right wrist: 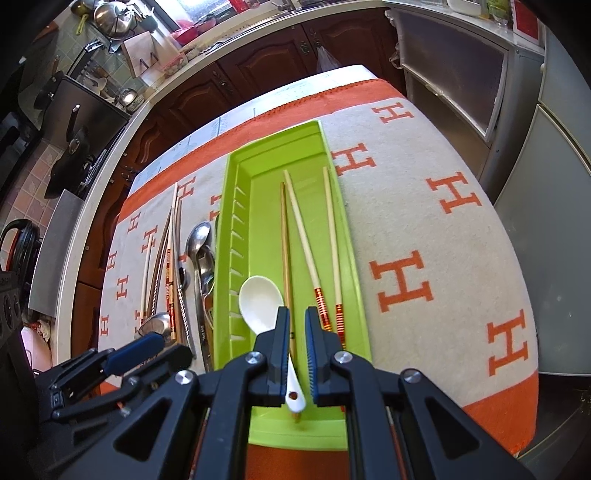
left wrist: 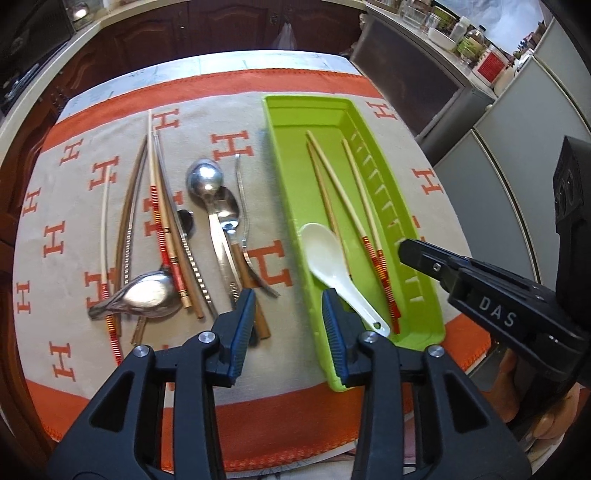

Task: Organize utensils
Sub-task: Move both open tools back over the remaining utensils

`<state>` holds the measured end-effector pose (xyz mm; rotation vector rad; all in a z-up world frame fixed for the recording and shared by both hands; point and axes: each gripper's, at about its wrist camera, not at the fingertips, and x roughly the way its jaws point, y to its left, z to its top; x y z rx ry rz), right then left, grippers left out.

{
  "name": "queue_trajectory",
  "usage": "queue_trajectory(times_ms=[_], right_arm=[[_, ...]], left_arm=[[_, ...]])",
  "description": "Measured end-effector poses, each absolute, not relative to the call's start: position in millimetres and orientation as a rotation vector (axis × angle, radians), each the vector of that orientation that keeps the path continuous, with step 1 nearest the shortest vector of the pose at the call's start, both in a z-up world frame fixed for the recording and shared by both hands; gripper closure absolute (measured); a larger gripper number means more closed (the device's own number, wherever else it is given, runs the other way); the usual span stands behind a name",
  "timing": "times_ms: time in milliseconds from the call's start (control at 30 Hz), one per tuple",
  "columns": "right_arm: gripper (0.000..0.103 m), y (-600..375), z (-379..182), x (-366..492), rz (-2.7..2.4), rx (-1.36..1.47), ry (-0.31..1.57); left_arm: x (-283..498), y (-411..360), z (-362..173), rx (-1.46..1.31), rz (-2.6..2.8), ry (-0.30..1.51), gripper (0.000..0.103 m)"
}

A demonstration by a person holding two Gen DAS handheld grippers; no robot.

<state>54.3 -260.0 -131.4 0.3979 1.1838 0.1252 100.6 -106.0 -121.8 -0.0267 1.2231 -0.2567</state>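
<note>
A green tray (left wrist: 288, 147) (right wrist: 266, 177) lies on the right of the cloth. It holds a white ceramic spoon (left wrist: 325, 254) (right wrist: 258, 295) and three chopsticks (left wrist: 354, 206) (right wrist: 303, 236), two of them with red-banded ends. Left of the tray lie several loose chopsticks (left wrist: 159, 206) and metal spoons (left wrist: 205, 181) (right wrist: 199, 240). My left gripper (left wrist: 289, 295) (right wrist: 159, 349) hangs open over the tray's left rim, nothing between its pads. My right gripper (right wrist: 296, 314) (left wrist: 405, 250) hovers shut and empty above the tray's near end, over the spoon's handle.
An orange-and-beige cloth (left wrist: 229, 122) with H marks covers the table. Dark wooden cabinets (left wrist: 166, 33) stand behind the table, grey cabinets (left wrist: 498, 184) to its right. A counter with kitchenware (right wrist: 110, 22) runs along the left. A hand (left wrist: 546, 417) holds the right gripper.
</note>
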Motion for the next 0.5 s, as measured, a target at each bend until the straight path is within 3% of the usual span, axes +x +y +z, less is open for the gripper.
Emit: queue_trajectory(times_ms=[500], right_arm=[[0.095, -227.1, -122.9, 53.7, 0.168, 0.327, 1.194]], left_arm=[[97.1, -33.9, -117.2, -0.050, -0.076, 1.162, 0.069]])
